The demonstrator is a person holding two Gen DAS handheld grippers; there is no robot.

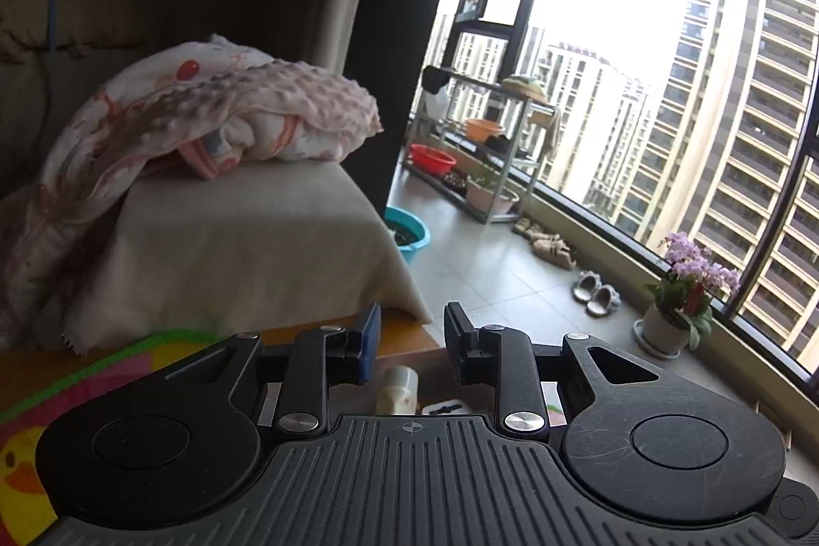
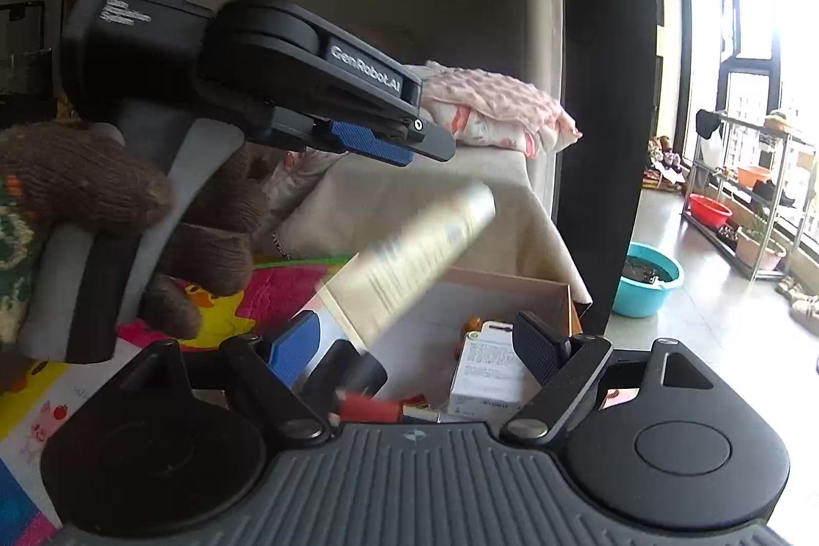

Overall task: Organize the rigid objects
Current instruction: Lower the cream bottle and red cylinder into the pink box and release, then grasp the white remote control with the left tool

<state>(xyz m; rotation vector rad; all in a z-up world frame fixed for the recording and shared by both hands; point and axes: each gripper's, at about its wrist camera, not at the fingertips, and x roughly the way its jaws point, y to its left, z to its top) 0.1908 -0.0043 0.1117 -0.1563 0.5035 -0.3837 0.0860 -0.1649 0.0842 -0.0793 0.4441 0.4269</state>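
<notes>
The right claw (image 2: 409,341) stands wide open with nothing pressed by its pads, while a pale, motion-blurred tube (image 2: 409,254) hangs tilted above the open cardboard box (image 2: 512,285) near the worktop's far edge. A white carton (image 2: 486,372) and a red item (image 2: 368,408) lie inside the box. To the left, a knit-gloved hand (image 2: 102,198) carries the left claw (image 1: 409,331), its pads narrowly apart and empty. Beyond the box sits a cloth-draped sofa (image 1: 230,239) with a pink blanket (image 1: 230,111).
</notes>
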